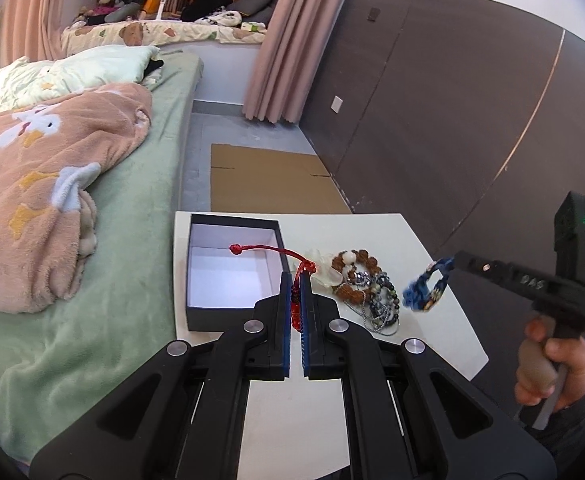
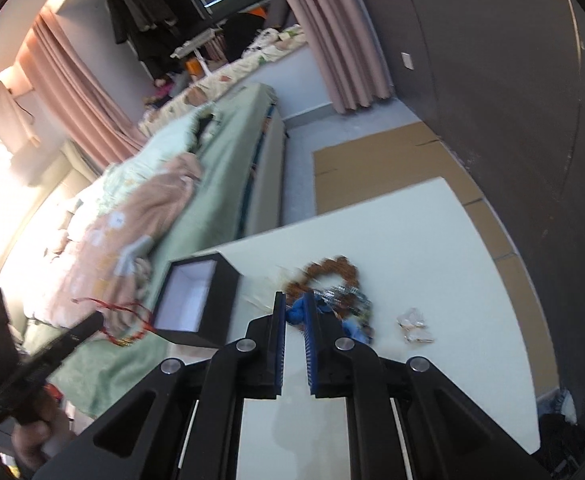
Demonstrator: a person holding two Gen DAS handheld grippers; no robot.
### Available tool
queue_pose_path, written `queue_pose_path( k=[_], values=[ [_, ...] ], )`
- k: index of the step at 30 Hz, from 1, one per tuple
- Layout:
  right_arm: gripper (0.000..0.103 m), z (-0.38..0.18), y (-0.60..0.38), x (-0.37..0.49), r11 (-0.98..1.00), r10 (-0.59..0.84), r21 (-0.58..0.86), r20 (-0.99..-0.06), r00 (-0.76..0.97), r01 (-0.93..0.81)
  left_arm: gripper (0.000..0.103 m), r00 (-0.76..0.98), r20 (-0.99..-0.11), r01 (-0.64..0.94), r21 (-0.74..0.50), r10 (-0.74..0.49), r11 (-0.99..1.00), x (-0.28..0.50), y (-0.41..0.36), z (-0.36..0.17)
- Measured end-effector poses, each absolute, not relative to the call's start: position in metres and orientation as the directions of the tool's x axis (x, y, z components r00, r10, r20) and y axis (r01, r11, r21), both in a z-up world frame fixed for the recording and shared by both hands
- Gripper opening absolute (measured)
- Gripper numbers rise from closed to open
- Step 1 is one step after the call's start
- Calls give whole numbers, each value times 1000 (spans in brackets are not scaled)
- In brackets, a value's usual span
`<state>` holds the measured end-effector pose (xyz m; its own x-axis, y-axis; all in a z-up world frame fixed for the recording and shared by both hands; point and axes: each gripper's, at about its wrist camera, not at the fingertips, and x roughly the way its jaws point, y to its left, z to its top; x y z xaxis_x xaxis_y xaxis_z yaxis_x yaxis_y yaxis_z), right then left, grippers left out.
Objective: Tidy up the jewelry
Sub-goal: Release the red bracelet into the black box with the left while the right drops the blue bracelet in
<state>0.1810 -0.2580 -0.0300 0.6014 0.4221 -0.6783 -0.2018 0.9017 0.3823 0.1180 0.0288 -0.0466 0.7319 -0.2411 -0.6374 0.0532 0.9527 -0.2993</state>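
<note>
left claw (image 1: 296,280) pinching red cord (image 1: 270,250), right claw (image 2: 294,300) pinching blue bracelet (image 2: 298,312); lifted clear for dropping into box (image 1: 196,312).

Both the left gripper (image 1: 296,280) and right gripper (image 2: 295,300) have fingers nearly closed, each pinching something.

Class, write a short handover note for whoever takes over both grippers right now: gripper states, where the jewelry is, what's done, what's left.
Left gripper: shut on the red cord bracelet, right beside the open black box.
Right gripper: shut on the blue bracelet, lifted over the table.
Box looks empty; nothing stored yet.
Left: drop both in, then the bead pile and small clear packets.
</note>
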Motion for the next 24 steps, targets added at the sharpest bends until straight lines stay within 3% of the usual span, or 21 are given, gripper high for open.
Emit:
queue_pose_path(
  k=[14,15,17,19,24],
  values=[
    [9,-1,-213,192,852,519,433,-633,575,-293,7,733,-631,32,-341,-254,940,145,55,-49],
    [9,1,-208,193,850,523,433,-632,572,-300,12,729,-633,37,-346,-262,938,148,55,-49],
    [9,3,-197,195,844,534,434,-628,566,-315,67,739,-628,17,-345,-244,939,150,58,-48],
    [9,2,-186,199,837,545,438,-626,558,-326,73,775,-590,1,-357,-227,934,145,65,-45],
    [9,2,-159,209,811,585,463,-619,524,-359,74,757,-620,-46,-363,-204,930,141,82,-54]
  ],
)
